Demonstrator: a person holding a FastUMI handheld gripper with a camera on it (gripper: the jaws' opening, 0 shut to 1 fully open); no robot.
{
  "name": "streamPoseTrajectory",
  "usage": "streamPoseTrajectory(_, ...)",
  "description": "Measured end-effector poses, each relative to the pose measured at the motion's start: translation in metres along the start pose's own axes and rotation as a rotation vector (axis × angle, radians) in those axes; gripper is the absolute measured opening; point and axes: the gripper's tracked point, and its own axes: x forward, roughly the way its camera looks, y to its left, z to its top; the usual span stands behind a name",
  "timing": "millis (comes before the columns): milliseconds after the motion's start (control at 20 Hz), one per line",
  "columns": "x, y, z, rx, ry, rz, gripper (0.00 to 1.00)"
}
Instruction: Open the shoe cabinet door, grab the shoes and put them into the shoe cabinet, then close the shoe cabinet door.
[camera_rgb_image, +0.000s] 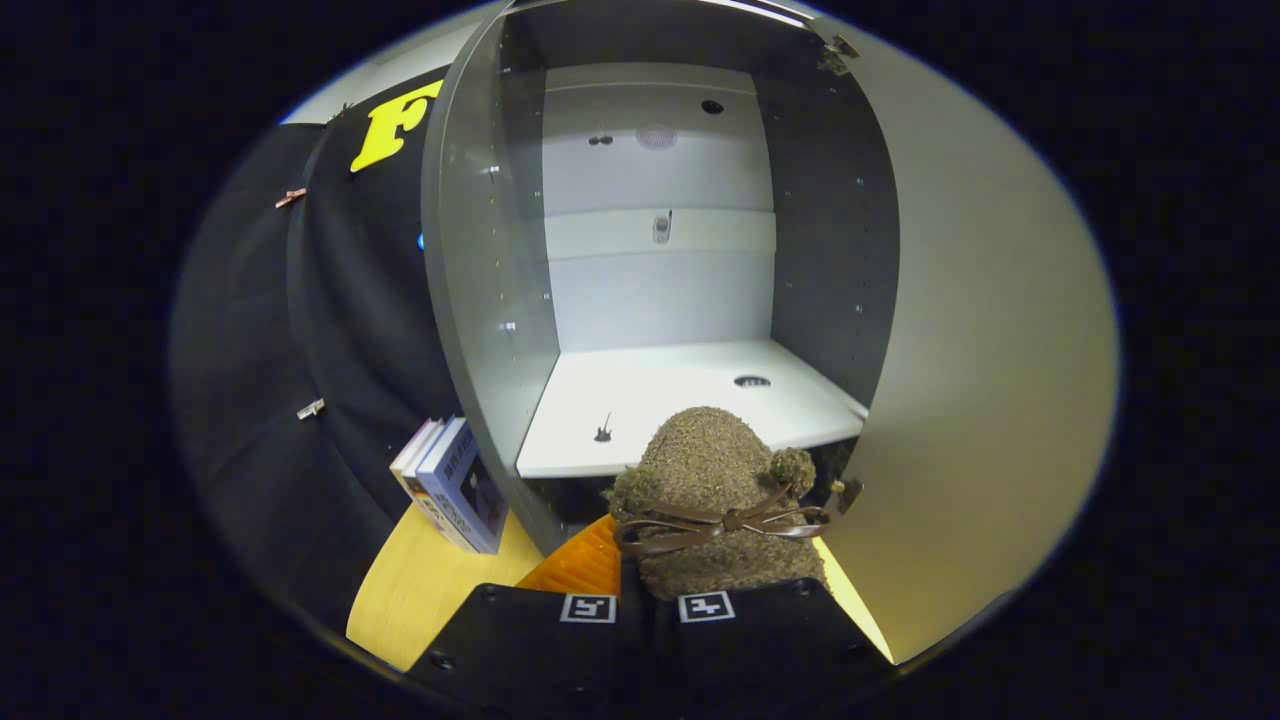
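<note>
The gripper (645, 605) has its two fingers drawn close together, clamped on the heel end of a fuzzy brown shoe (705, 480) that projects forward from between them; a thin brown bow (722, 523) crosses the shoe just ahead of the fingertips. Directly beyond the toe lies the white shelf (640, 400) of the open shoe cabinet (660, 200), the toe overlapping the shelf's front edge. The cabinet door (990, 330) stands swung open to the right of the shoe. Below the shoe, an orange ridged surface (580, 565) shows just ahead of the left finger. Left of the fingers, a few books (452, 485) lean on a yellow wooden floor (420, 590) beside the cabinet's side panel.
</note>
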Motion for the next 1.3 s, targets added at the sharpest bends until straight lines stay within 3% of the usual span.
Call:
streamPoseTrajectory(400, 0.054, 0.009, 0.063, -0.03, -0.035, -0.009, 0.08)
streamPoseTrajectory(800, 0.142, 0.002, 0.116, -0.026, -0.053, -0.024, 0.08)
streamPoseTrajectory(1300, 0.248, -0.017, 0.101, -0.004, 0.07, -0.03, 0.08)
